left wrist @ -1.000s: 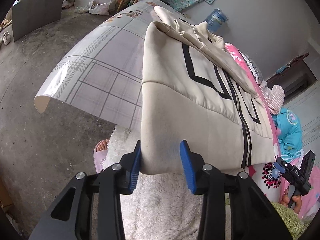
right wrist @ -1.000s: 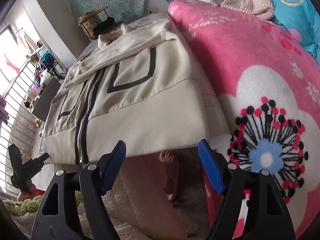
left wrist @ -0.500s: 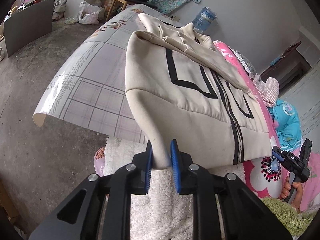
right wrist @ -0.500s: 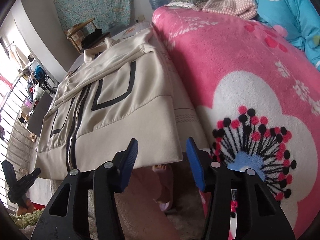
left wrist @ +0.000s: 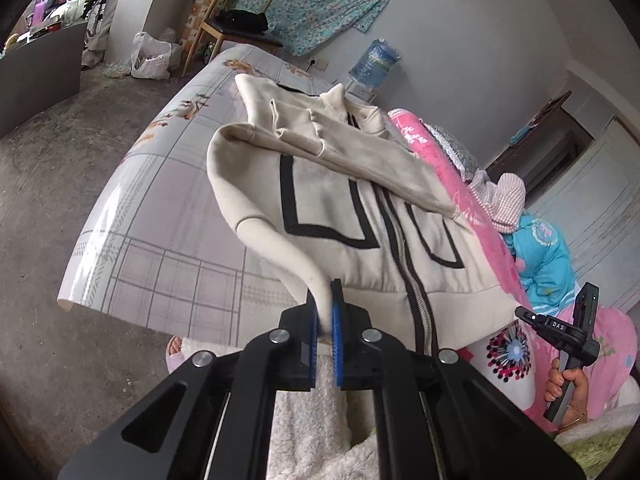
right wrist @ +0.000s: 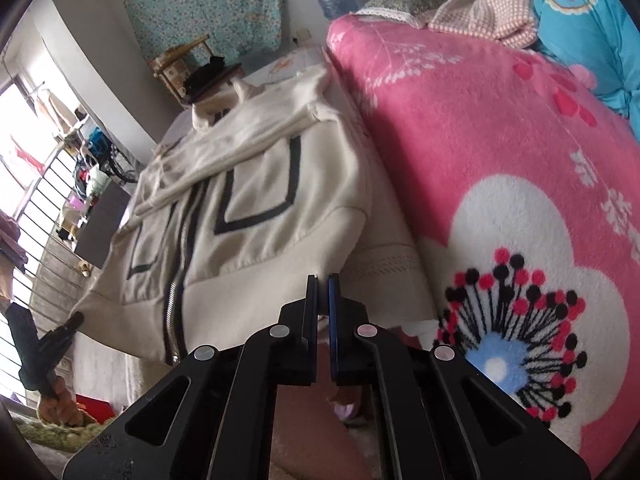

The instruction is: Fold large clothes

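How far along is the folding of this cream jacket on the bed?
Early. Done: the cream jacket lies zipped, both sleeves crossed over its chest. In hand: the left hand-held gripper and right hand-held gripper each pinch a hem corner. Left: folding the hem up toward the collar.

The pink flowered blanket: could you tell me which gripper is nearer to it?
Right. The right gripper grips the jacket hem corner beside the pink blanket; the left gripper grips the far corner.

2 wrist fisheyes, close, angled down from opposite hem corners, sharing jacket (left wrist: 352,216) (right wrist: 256,216)
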Available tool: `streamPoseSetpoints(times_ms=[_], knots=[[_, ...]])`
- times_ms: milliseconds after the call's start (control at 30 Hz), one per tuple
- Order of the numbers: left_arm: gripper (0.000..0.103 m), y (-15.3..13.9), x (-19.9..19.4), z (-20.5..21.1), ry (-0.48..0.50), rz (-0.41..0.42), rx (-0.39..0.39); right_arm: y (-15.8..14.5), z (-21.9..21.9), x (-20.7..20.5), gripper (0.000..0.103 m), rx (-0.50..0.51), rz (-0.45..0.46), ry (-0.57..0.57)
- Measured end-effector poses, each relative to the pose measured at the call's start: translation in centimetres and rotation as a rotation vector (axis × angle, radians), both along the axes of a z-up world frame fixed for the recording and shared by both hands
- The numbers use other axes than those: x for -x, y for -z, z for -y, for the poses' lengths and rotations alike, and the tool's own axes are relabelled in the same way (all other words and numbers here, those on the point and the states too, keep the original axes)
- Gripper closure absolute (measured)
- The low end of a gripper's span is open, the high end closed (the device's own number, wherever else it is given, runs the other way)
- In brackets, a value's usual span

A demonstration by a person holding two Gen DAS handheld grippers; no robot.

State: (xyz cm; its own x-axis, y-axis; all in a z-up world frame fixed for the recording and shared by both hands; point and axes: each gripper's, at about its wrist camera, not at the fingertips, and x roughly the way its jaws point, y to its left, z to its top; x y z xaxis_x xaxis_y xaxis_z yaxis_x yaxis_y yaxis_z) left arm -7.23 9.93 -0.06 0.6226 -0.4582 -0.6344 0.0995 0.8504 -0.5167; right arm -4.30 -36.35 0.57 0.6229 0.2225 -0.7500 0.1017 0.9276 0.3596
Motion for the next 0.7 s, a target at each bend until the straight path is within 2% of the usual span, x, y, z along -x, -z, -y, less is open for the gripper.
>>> streamPoseSetpoints(times_ms=[133, 300, 500, 700], knots=[[0.098, -1.0, -2.3, -1.4, -0.03, 0.012, 0.083, -2.0, 0.7, -2.1, 0.1, -0.051, 0.056, -0.003], [0.098, -0.7, -7.0, -3.9, -0.087, -0.048, 0.175, -2.8, 1.4, -6.3, 0.1, -0.113, 0.096, 0.014], [0.098, 0.3, -12.1, -4.6, -0.128, -0.115, 0.172, -2.4, 1.7, -12.2, 0.1, -0.162, 0.109, 0.012], [0.094, 2.9, -16.7, -4.7, -0.172, -0.189, 0.139, 0.9, 2.3, -18.3, 0.098, -0.195, 0.051, 0.045]])
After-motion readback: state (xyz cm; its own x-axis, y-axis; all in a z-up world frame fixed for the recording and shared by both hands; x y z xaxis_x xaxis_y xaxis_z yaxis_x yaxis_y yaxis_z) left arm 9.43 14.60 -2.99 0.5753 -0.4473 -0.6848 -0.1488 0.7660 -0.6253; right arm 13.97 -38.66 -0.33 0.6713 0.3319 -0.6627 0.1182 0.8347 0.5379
